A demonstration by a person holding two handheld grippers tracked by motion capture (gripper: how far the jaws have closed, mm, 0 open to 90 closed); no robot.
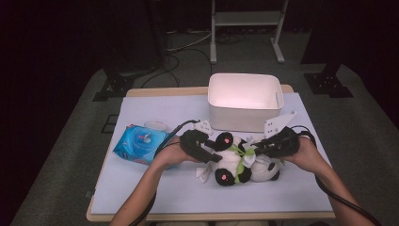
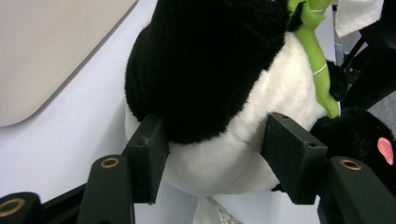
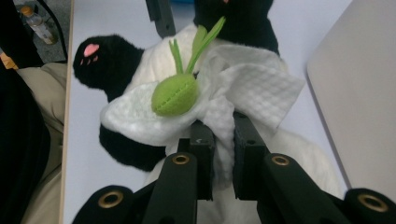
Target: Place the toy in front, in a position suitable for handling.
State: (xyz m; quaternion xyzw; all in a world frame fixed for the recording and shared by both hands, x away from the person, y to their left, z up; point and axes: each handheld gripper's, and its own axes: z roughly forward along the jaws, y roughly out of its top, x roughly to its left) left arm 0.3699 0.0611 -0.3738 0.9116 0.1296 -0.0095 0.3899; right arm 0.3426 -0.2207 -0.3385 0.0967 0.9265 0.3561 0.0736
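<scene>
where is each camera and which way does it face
High view: above the person's side of the table, facing forward and down on the panda, wipes pack and bin; forearms and hands hold the left gripper and right gripper.
Left gripper view: rides the left gripper, looking along its jaws, which flank the panda's body.
Right gripper view: rides the right gripper, jaws pinching a white wipe on the panda.
Shared: all three show the panda; both gripper views show its green leaf.
</scene>
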